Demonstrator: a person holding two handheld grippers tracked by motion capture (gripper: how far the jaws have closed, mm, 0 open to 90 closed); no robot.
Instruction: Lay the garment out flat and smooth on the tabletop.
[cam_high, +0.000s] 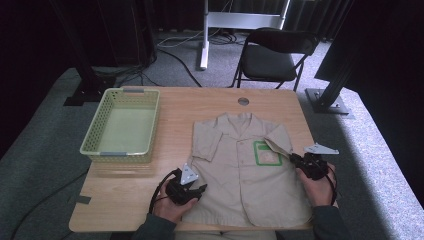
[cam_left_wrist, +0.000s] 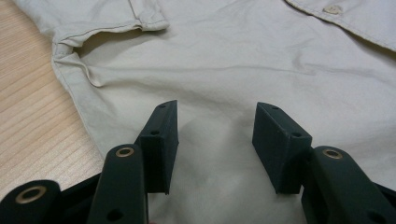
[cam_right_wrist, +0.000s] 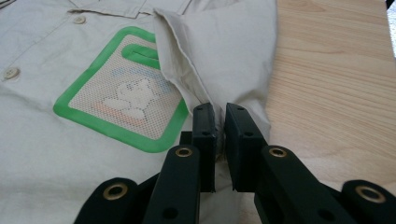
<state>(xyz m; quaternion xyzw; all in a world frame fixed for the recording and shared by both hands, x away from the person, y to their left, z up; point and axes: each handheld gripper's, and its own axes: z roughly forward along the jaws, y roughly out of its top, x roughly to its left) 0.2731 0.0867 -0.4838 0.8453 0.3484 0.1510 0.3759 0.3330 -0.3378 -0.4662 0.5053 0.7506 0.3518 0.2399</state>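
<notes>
The beige short-sleeved shirt (cam_high: 245, 165) lies flat, front side up, on the wooden tabletop (cam_high: 210, 102). The left gripper (cam_high: 195, 190) rests over the shirt's lower left portion, just below the flat sleeve (cam_left_wrist: 116, 23); in the left gripper view its jaws stand apart with bare fabric visible between them, so the left gripper (cam_left_wrist: 215, 135) is released and grasps nothing. The right gripper (cam_high: 296, 159) is at the shirt's opposite edge. In the right gripper view its jaws are nearly together and pinch a fold of cloth, so the right gripper (cam_right_wrist: 220, 135) is clenched on the sleeve edge (cam_right_wrist: 187, 79), which is folded inward across the shirt front. The folded cloth runs up and away from the jaws and overlaps one corner of the green-framed mesh pocket (cam_right_wrist: 126, 100), which lies just ahead and to the left of the jaws. Bare tabletop lies directly to the right of the jaws. A pale green basket (cam_high: 122, 127) stands on the tabletop well beyond the left gripper, apart from the shirt. A black folding chair (cam_high: 272, 55) stands on the floor beyond the far edge of the tabletop.
</notes>
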